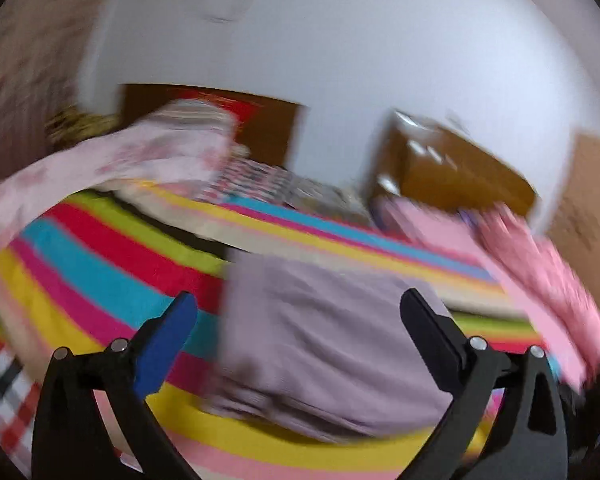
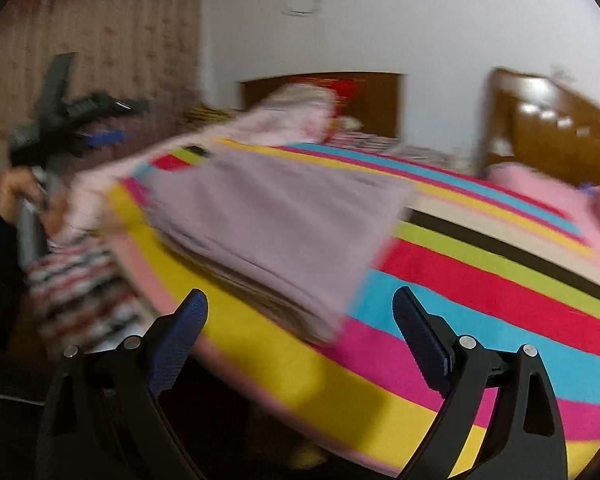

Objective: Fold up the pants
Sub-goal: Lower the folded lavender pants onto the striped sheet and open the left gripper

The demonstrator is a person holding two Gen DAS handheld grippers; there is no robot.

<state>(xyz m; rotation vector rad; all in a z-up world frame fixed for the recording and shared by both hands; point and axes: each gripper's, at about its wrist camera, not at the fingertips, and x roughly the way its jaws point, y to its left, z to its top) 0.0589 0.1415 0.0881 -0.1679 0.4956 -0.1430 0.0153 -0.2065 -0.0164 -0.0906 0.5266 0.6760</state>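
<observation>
On striped bedspread (image 2: 480, 280), folded lilac pants (image 2: 276, 216), left gripper (image 1: 300, 312) and right gripper (image 2: 300, 312) spread wide

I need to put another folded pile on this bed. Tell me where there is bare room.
Bare striped sheet lies to the right of the folded lilac pants, running toward the pink pillow; a narrower yellow strip runs along the near edge. It is crowded to the left of the pants, where the pale pink floral blanket is heaped, and at the headboard.
</observation>
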